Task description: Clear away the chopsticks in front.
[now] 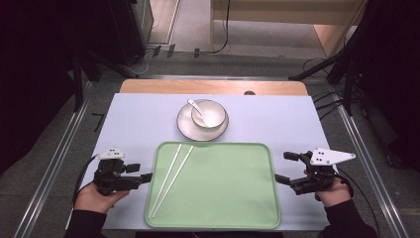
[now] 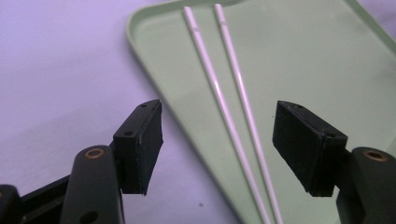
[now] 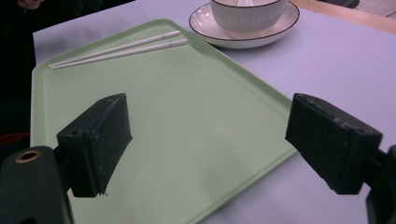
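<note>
Bare tray (image 1: pixel 233 183) right of chopsticks (image 1: pixel 171 178)

The table (image 1: pixel 133 124) is carrying a pale lilac cover, and a strip of bare wood is showing along its far edge at 12 o'clock. Two things are lying directly on the cover. A green tray (image 1: pixel 237 198) is resting at 6 o'clock, close to the person's edge, with its long side running across the table. A white saucer (image 1: pixel 185 130) with a dark rim is sitting just beyond the tray toward 12 o'clock, very near the tray's far rim; whether they are touching is not possible to tell. The cover is lying flat at 9 o'clock and 3 o'clock beside the tray.
</note>
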`<move>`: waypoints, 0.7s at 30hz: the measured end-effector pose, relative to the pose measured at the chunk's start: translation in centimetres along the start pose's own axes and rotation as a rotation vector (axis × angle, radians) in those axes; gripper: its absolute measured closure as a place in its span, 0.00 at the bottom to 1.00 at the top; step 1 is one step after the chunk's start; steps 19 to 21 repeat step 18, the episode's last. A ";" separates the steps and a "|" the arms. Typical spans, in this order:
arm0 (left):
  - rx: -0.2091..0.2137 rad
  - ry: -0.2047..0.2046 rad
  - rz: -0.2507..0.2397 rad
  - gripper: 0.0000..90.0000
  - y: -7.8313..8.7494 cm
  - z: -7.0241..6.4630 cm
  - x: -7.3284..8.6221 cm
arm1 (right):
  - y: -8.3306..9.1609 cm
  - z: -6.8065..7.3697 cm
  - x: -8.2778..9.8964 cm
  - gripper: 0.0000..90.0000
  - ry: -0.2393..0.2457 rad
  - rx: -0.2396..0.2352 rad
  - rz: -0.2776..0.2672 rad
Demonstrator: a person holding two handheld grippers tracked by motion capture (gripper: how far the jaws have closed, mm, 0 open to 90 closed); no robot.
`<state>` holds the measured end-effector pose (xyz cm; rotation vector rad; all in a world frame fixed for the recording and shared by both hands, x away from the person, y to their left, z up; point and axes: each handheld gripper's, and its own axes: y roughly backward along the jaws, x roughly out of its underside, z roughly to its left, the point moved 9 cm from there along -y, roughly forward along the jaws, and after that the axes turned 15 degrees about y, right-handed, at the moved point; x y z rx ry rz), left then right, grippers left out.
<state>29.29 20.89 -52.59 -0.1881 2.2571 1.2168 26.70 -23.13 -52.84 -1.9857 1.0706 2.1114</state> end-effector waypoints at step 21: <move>-0.034 0.058 -0.062 0.36 1.8 3.0 -0.1 | 0.1 0.0 0.0 0.16 0.000 -0.001 -0.001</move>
